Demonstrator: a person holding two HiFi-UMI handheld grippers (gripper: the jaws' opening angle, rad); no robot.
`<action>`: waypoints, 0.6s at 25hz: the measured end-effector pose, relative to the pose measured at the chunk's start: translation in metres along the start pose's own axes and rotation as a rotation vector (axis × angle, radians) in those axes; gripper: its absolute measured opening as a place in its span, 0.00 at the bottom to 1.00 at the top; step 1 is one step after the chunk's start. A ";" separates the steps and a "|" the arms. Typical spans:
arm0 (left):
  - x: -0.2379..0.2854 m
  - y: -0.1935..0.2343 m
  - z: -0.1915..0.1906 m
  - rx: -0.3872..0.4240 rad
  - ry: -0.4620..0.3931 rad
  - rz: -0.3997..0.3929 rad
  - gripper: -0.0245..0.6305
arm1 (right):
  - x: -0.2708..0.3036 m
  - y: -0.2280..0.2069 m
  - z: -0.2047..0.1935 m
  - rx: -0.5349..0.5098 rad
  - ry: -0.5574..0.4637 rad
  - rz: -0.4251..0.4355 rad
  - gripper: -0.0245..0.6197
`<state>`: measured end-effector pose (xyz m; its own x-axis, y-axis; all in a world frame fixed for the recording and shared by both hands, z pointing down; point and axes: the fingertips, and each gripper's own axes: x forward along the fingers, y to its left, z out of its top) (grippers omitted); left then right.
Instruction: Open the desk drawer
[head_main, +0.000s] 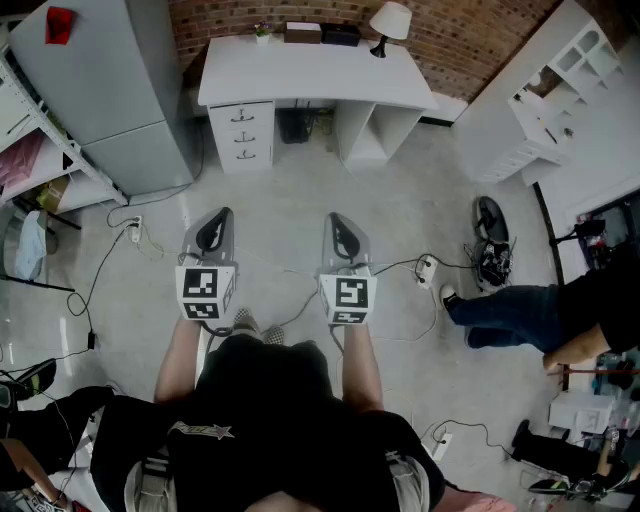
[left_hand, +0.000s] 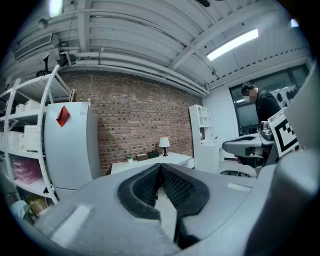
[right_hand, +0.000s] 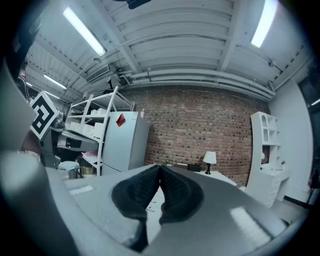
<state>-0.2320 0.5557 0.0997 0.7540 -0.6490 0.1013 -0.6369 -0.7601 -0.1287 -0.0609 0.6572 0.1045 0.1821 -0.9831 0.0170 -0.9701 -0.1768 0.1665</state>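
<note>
The drawer unit (head_main: 242, 135) sits shut under the left end of the white counter (head_main: 310, 72). Well short of the counter, the left tool (head_main: 214, 232) and right tool (head_main: 343, 238) have their jaws pressed together, gripping nothing.

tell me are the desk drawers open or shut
Shut: in the head view all three drawer fronts sit flush with each other under the white desk, and none sticks out.

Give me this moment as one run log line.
stage: no contact yet | left tongs: shut, empty | right tongs: shut, empty | desk drawers: all closed, well ahead
</note>
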 end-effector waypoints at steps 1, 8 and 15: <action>0.000 -0.001 0.001 -0.001 0.001 -0.001 0.05 | -0.001 -0.001 0.000 0.006 0.004 0.003 0.05; 0.007 -0.004 0.000 -0.007 0.016 -0.008 0.05 | 0.002 -0.011 -0.003 0.044 0.019 -0.015 0.05; 0.046 -0.006 -0.004 -0.008 0.035 -0.032 0.05 | 0.026 -0.030 -0.016 0.050 0.050 -0.031 0.05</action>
<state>-0.1940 0.5298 0.1090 0.7678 -0.6252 0.1396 -0.6141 -0.7804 -0.1174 -0.0250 0.6379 0.1158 0.2184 -0.9739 0.0617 -0.9705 -0.2102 0.1178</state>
